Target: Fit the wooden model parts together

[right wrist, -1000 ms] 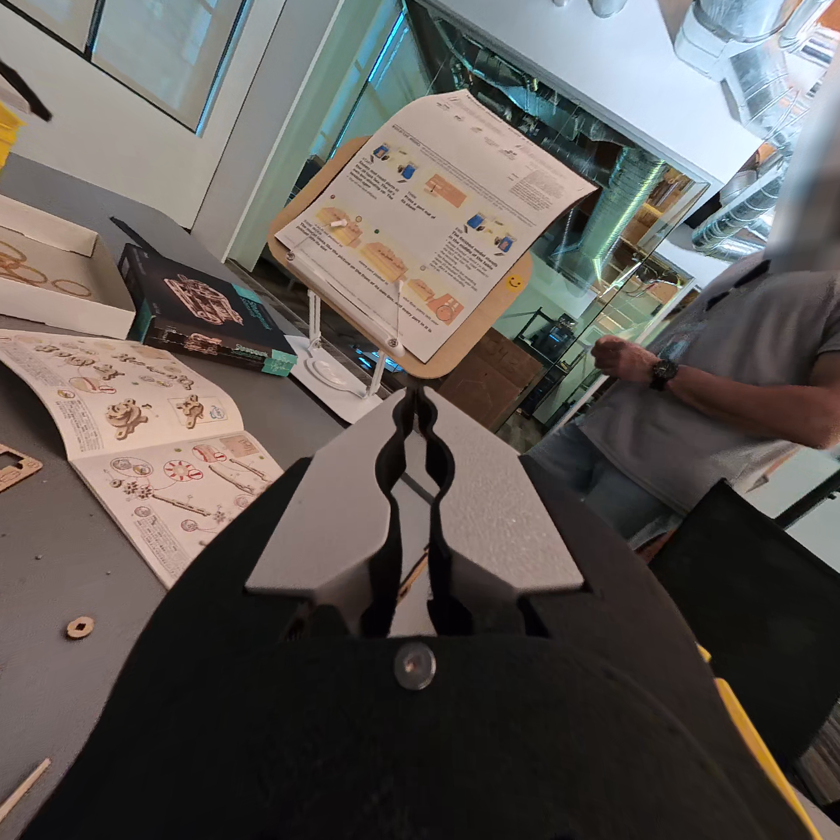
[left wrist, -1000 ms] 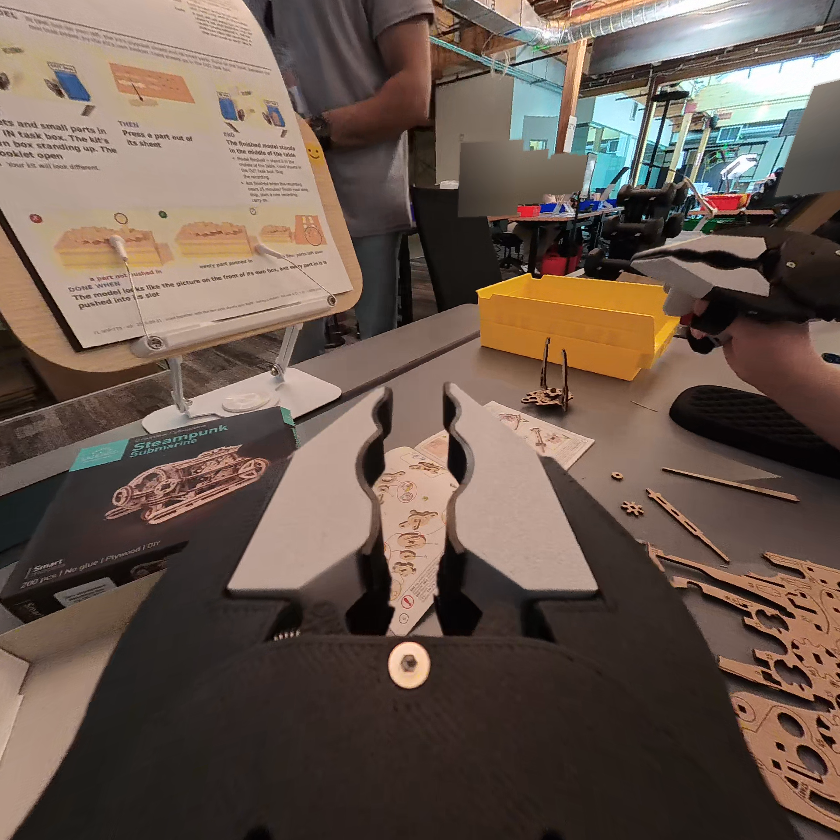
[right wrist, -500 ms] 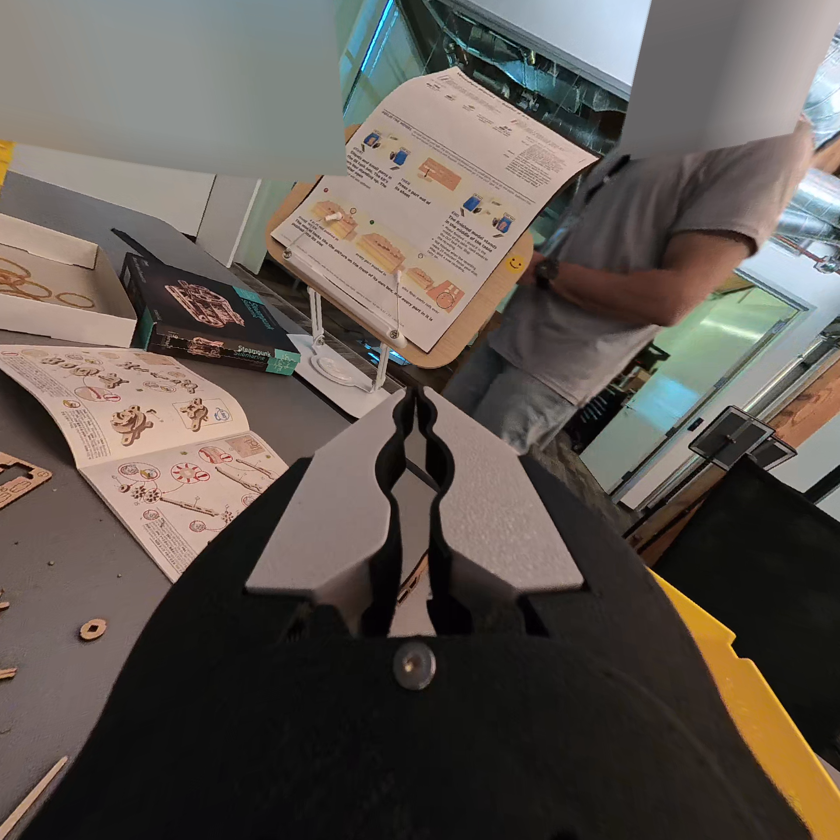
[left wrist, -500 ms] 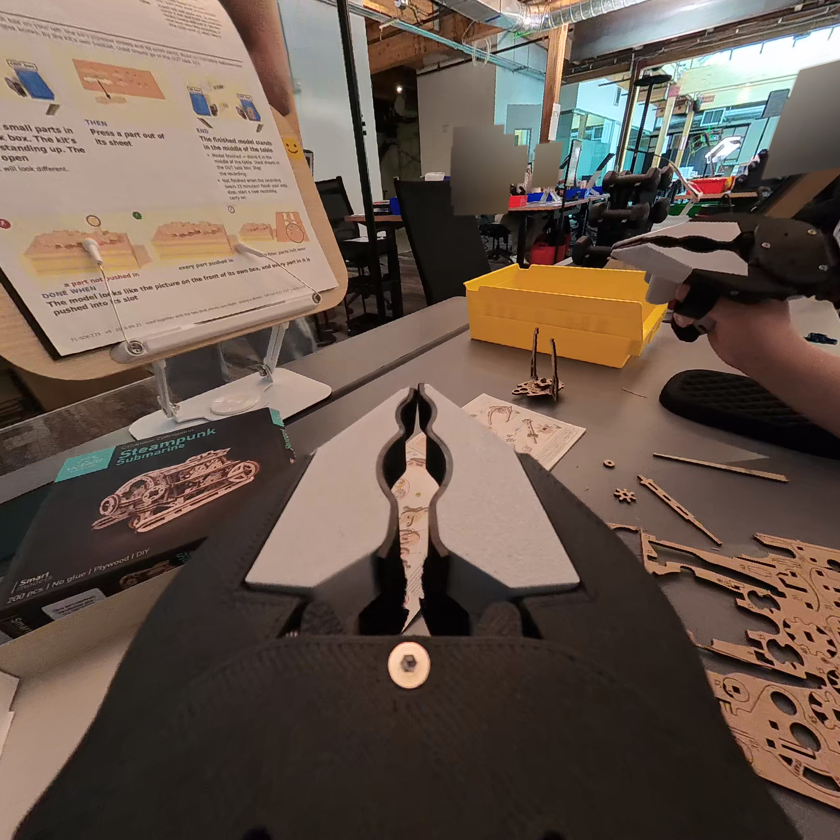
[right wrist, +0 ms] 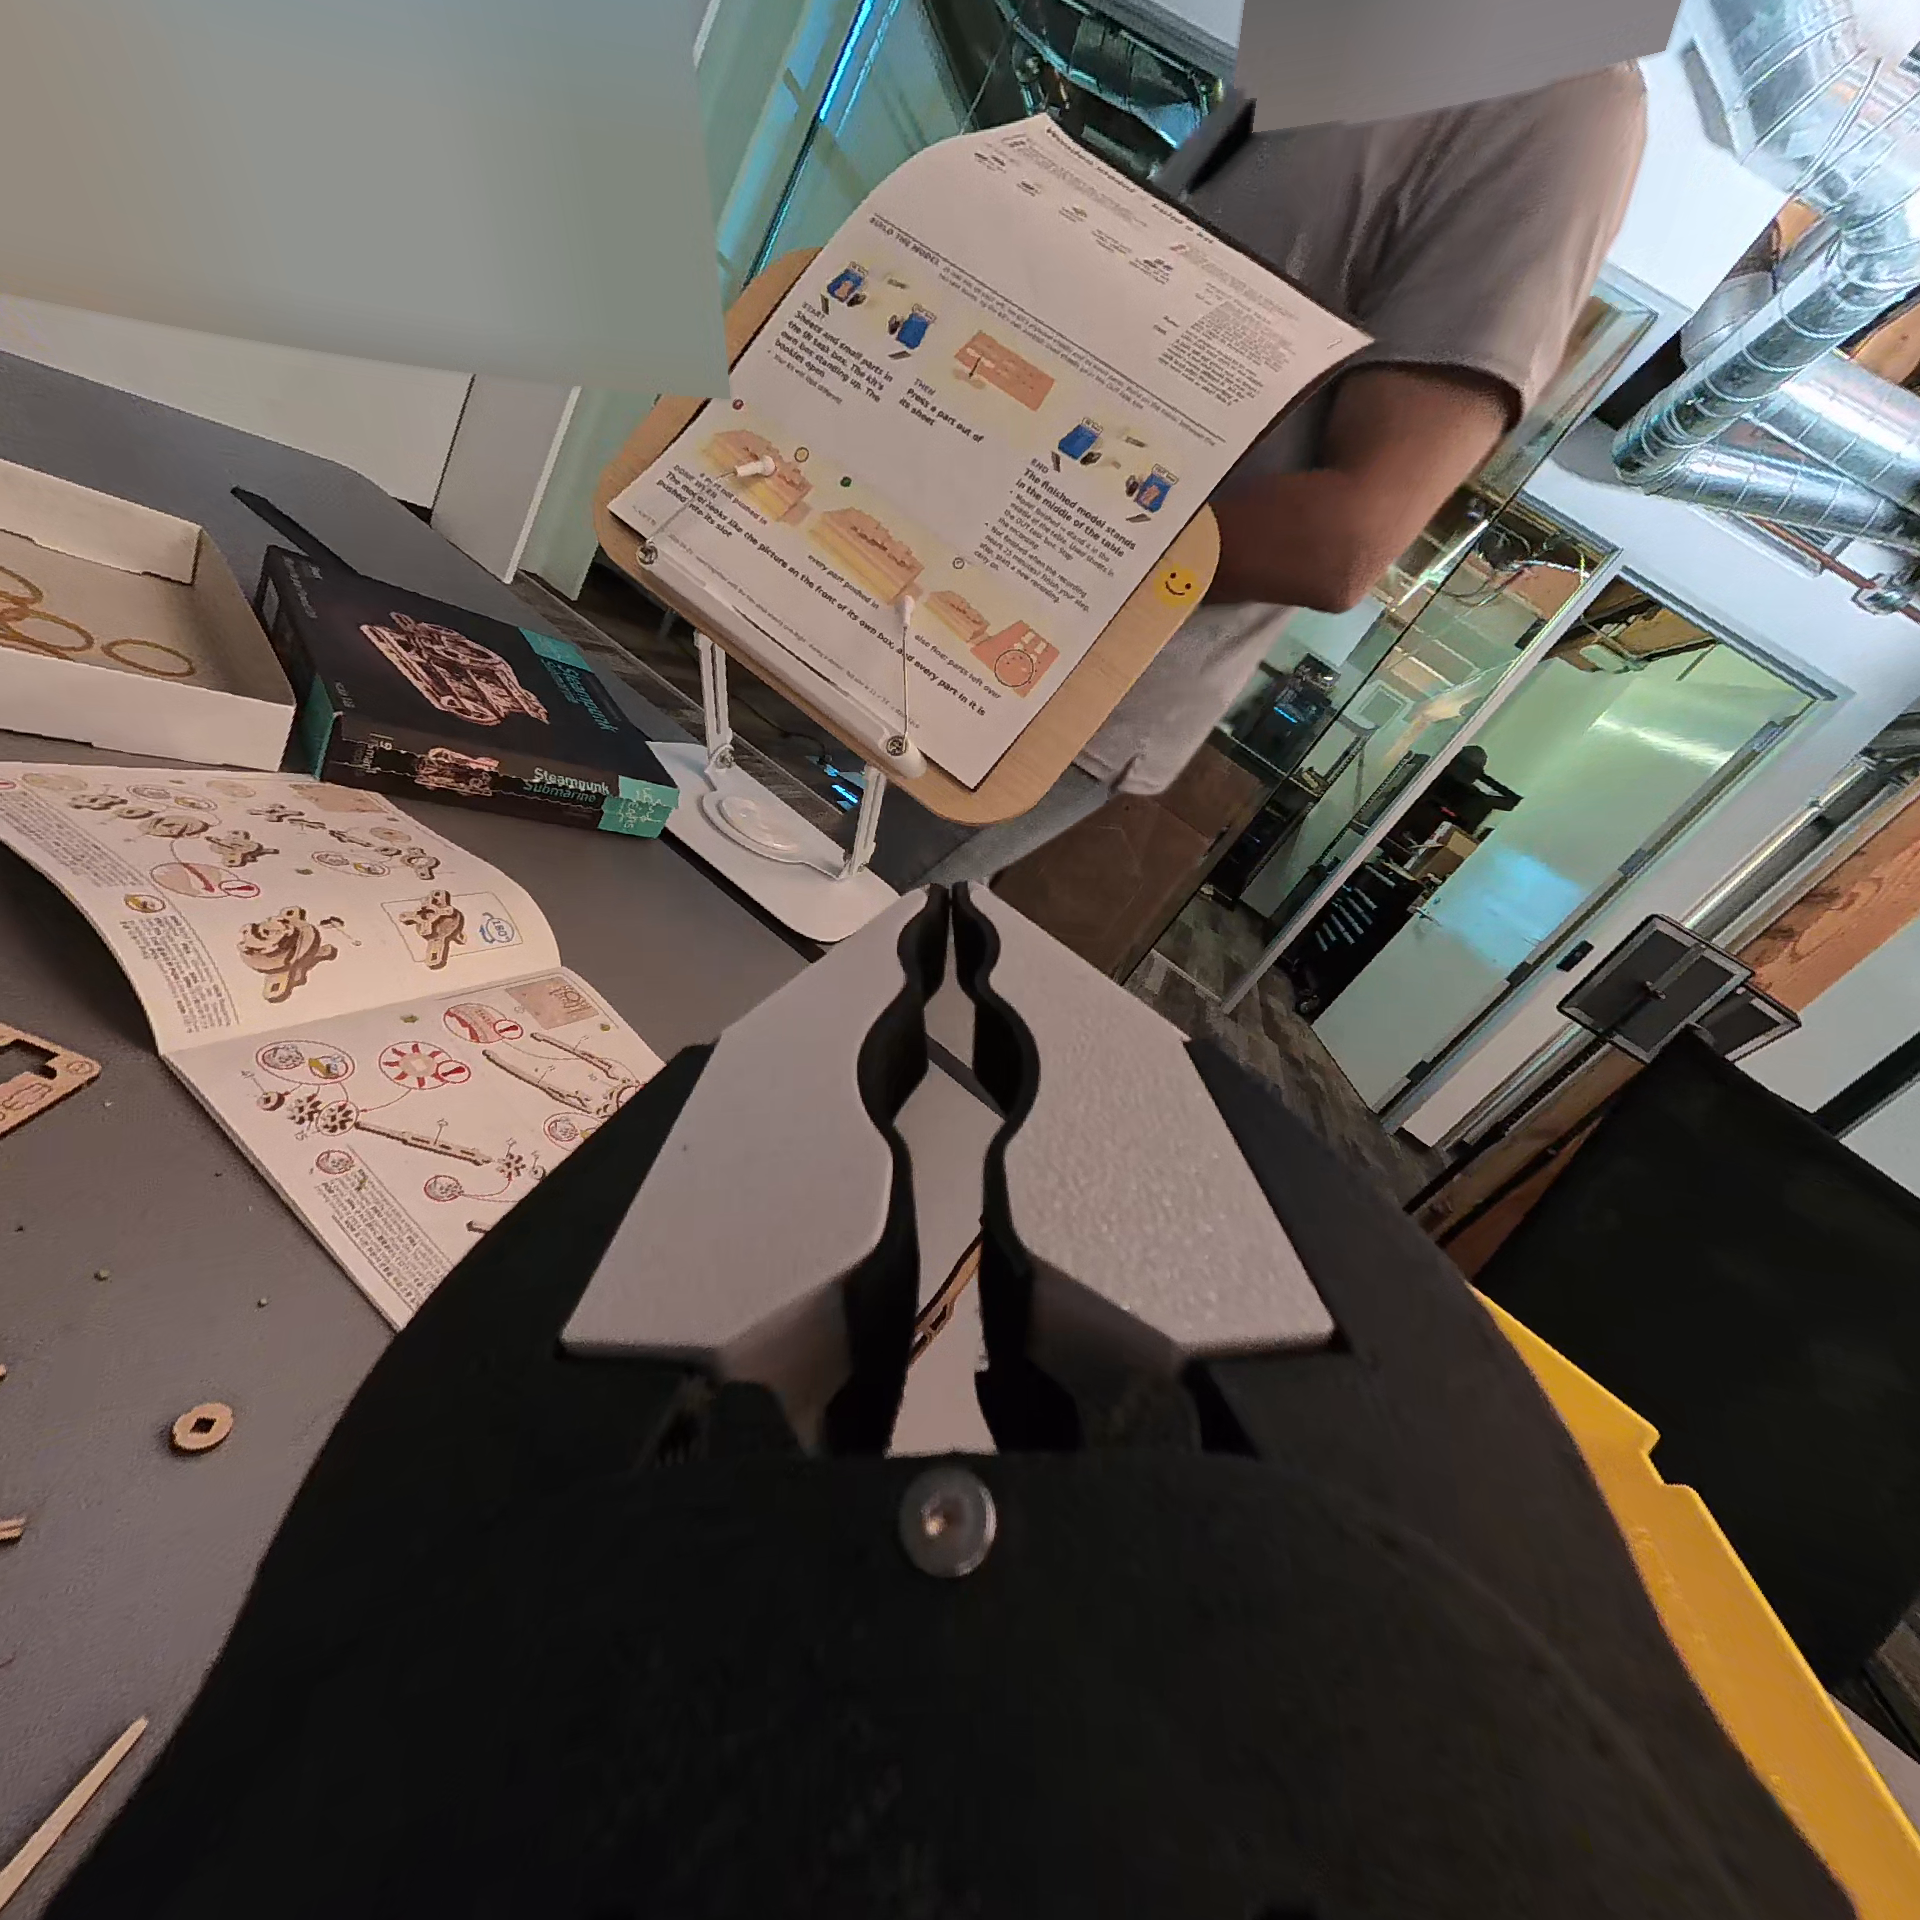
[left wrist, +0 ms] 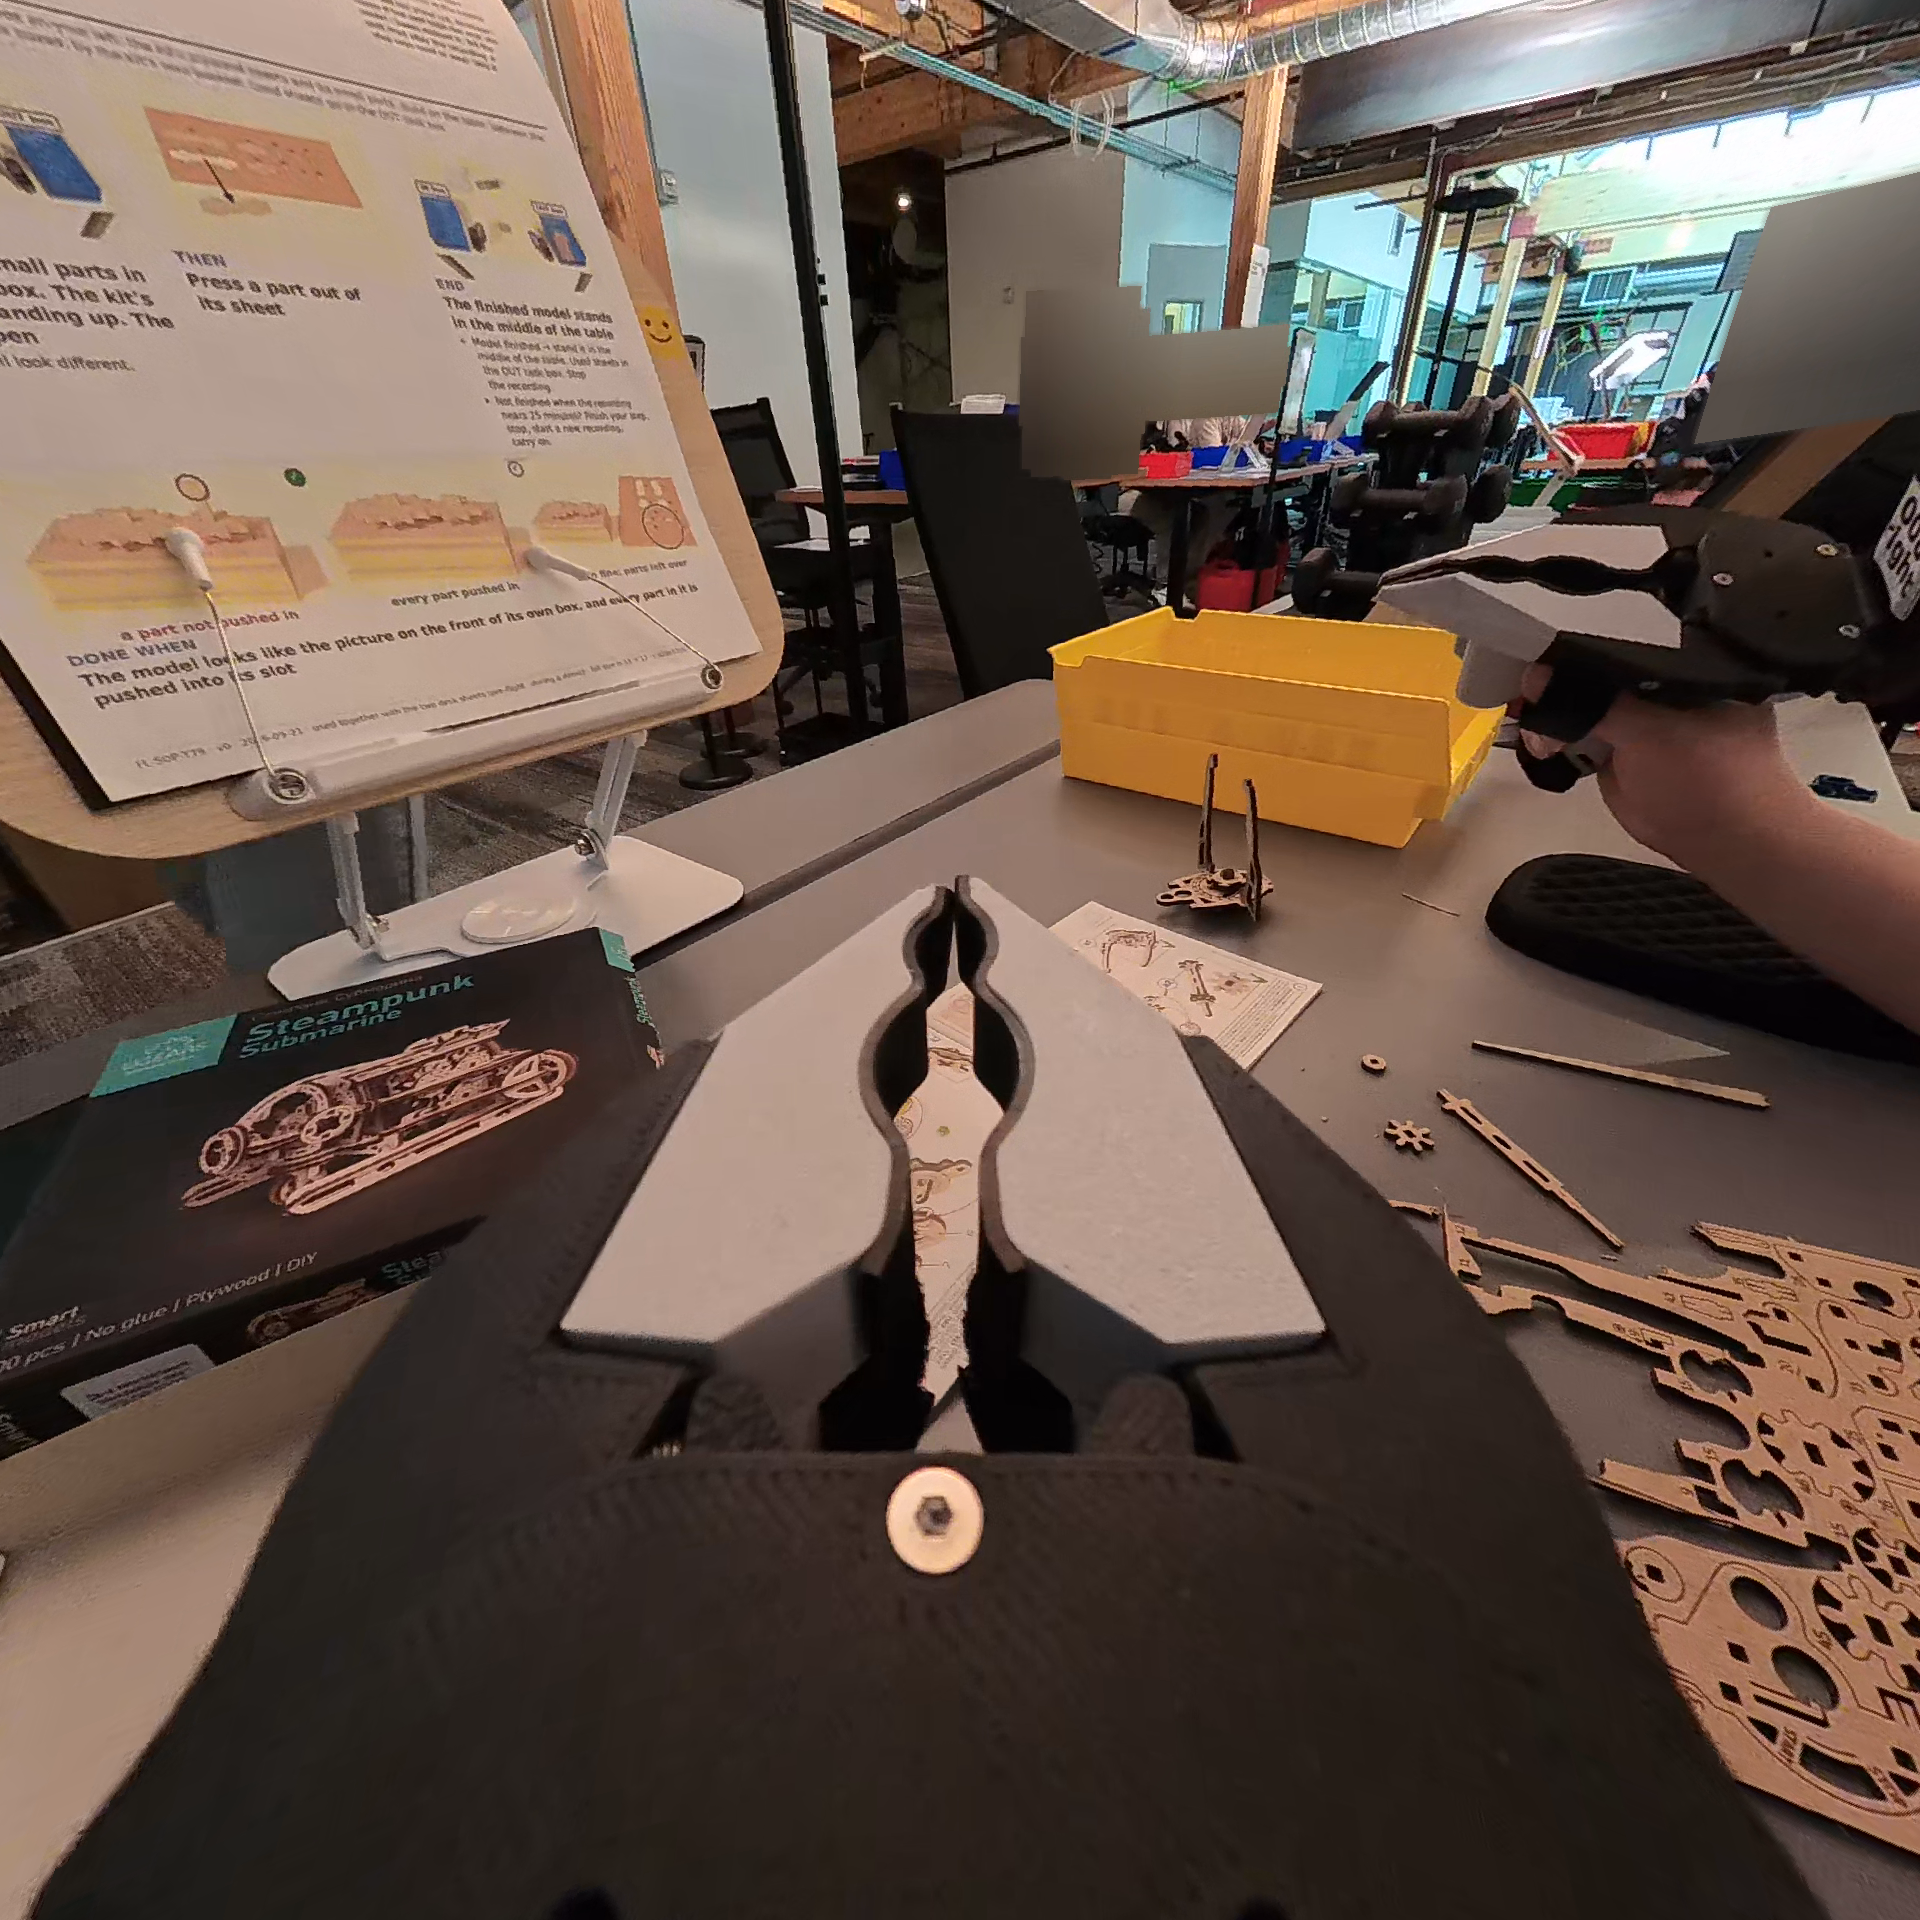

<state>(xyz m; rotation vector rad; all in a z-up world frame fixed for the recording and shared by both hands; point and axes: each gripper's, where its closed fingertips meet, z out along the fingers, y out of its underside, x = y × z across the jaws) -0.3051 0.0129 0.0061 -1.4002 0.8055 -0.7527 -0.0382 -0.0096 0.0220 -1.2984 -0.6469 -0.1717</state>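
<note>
While both tools are hovering: nothing is being joined
Left gripper [left wrist: 954, 894]: closing tip to tip, empty, over the booklet [left wrist: 1195, 977]
Right gripper [right wrist: 951, 899]: pinched together, seemingly empty, raised near the yellow bin [left wrist: 1247, 707]
Started model [left wrist: 1221, 883]: standing before the bin
Plywood sheet [left wrist: 1766, 1455]: lying at right
Next, I'd judge: picking a loose part

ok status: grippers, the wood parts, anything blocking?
Left gripper shut, empty, above the booklet. Right gripper shut, raised off the table. Small wooden assembly stands untouched near the yellow bin. Nothing blocking.
</note>
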